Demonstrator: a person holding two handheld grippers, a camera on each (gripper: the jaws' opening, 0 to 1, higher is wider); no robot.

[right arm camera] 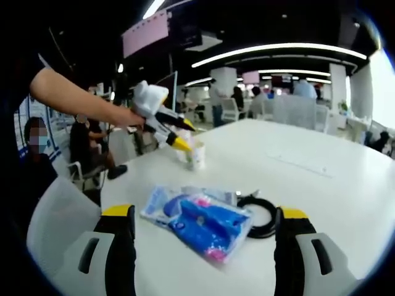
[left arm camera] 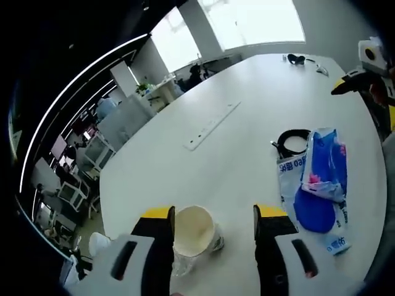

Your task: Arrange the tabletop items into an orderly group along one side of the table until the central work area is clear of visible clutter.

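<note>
The left gripper (left arm camera: 213, 225) is standing with its yellow-tipped jaws apart over the white table (left arm camera: 247, 111). A paper cup (left arm camera: 192, 237) is sitting between the jaws, close against the left one, clear of the right one. A blue-and-white plastic bag (left arm camera: 318, 185) is lying to the right, and a coiled black cable (left arm camera: 290, 143) is lying just beside it.

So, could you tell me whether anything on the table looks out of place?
Nothing is spilled or broken. The blue packet lies crumpled beside the loosely coiled black cable, and the paper cup stands upright between the left tongs.
</note>
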